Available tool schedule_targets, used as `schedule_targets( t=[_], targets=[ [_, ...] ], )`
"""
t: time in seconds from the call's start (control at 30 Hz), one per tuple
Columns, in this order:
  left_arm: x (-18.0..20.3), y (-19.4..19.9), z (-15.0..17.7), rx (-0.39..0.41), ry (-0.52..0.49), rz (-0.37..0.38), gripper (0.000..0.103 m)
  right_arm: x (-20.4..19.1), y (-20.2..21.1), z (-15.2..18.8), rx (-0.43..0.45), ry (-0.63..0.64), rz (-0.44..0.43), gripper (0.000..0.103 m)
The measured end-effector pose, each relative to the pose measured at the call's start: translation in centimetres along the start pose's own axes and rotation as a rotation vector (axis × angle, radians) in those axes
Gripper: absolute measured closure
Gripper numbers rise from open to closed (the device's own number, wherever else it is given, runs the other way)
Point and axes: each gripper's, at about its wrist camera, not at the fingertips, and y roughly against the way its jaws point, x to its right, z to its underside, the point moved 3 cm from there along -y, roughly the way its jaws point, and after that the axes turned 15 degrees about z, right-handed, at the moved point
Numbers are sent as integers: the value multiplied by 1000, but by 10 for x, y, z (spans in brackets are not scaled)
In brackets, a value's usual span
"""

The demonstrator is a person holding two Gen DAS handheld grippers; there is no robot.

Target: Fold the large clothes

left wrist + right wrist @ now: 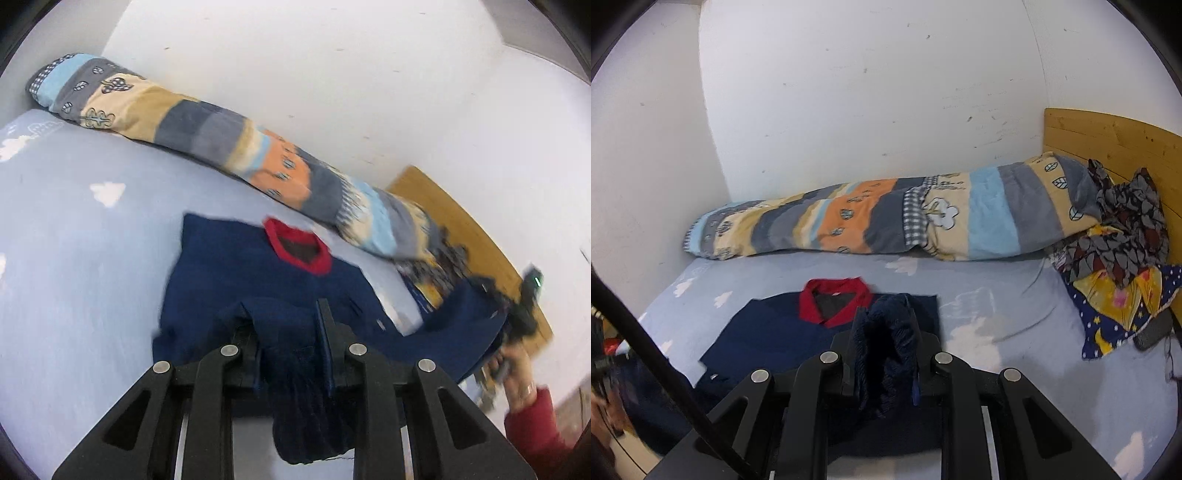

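Note:
A navy blue knit sweater with a red collar lies on the light blue bed sheet. My left gripper is shut on a bunched fold of the sweater, which hangs down between its fingers. In the right wrist view the sweater lies with its red collar toward the wall. My right gripper is shut on another bunched part of the sweater. The right gripper also shows in the left wrist view, held by a hand in a red sleeve, with navy fabric stretched to it.
A rolled striped quilt lies along the white wall. A pile of patterned clothes sits by the wooden headboard at the right. A dark flat object lies by the pile. A black cable crosses the left.

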Motion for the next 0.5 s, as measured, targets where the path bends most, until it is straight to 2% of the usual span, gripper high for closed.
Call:
schedule_targets(
  t=[0.13, 0.2, 0.23, 0.27, 0.3, 0.33, 0.4, 0.43, 0.47, 0.5],
  targets=[
    [-33, -68, -56, -50, 27, -80, 80, 3, -62, -25, -32, -19, 24, 83],
    [-75, -122, -81, -116, 110, -130, 78, 3, -110, -39, -72, -66, 47, 79],
    [-100, -143, -88, -153, 187, -155, 65, 6, -130, -44, -82, -100, 55, 72],
    [-127, -165, -90, -196, 297, -171, 49, 11, -152, -48, -91, -151, 44, 43],
    [-147, -178, -89, -224, 391, -171, 32, 22, -183, -49, -139, -222, 32, 26],
    [-167, -185, -89, -192, 481, -176, 32, 32, -199, -46, -166, -279, 44, 20],
    [-183, -187, -92, -123, 564, -98, 32, 53, -217, -35, -167, -415, 27, 21],
    [-183, -185, -97, -95, 563, -41, 32, 57, -219, -30, -164, -426, 29, 21],
    [-179, -182, -100, -86, 537, -28, 32, 58, -216, -25, -154, -409, 27, 21],
    [-167, -174, -109, -73, 445, -26, 32, 54, -210, -20, -136, -361, 21, 21]
  ],
)
